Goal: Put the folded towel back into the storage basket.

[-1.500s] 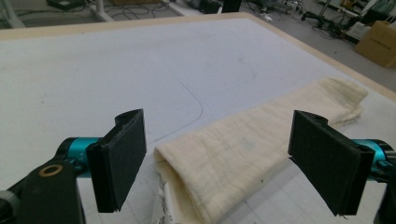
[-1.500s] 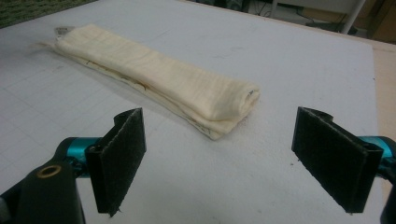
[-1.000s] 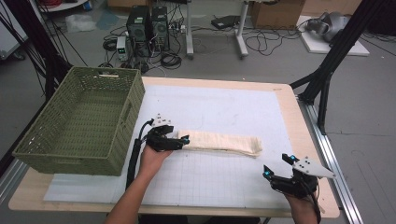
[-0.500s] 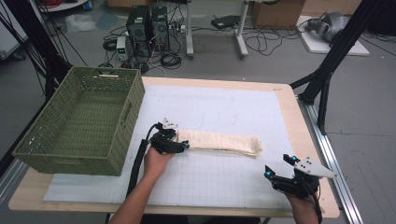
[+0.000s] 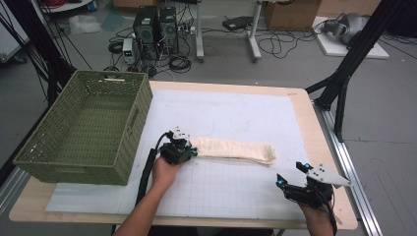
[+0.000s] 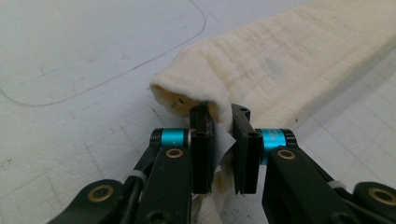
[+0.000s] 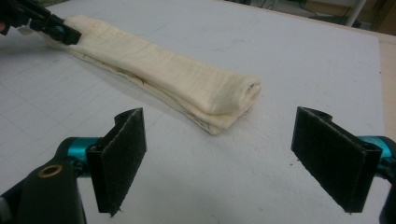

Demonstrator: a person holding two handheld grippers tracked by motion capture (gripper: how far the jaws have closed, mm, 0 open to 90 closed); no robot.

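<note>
Pinching the near end of the folded cloth [image 6: 280, 70] in my left gripper [image 6: 224, 122], I should lift slowly so the layers stay together; my right gripper [image 7: 233, 158] waits wide open and empty near its far end, low over the table [image 5: 236, 108], basket [image 5: 83, 125] beyond

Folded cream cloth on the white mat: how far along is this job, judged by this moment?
Done: the long folded cream cloth lies flat on the white gridded mat. In hand: the left gripper is clamped on the cloth's near end; the right gripper is open, short of the other end. Left: if the cloth goes into the green woven basket, that is not yet done; no cloth is in the basket.
</note>
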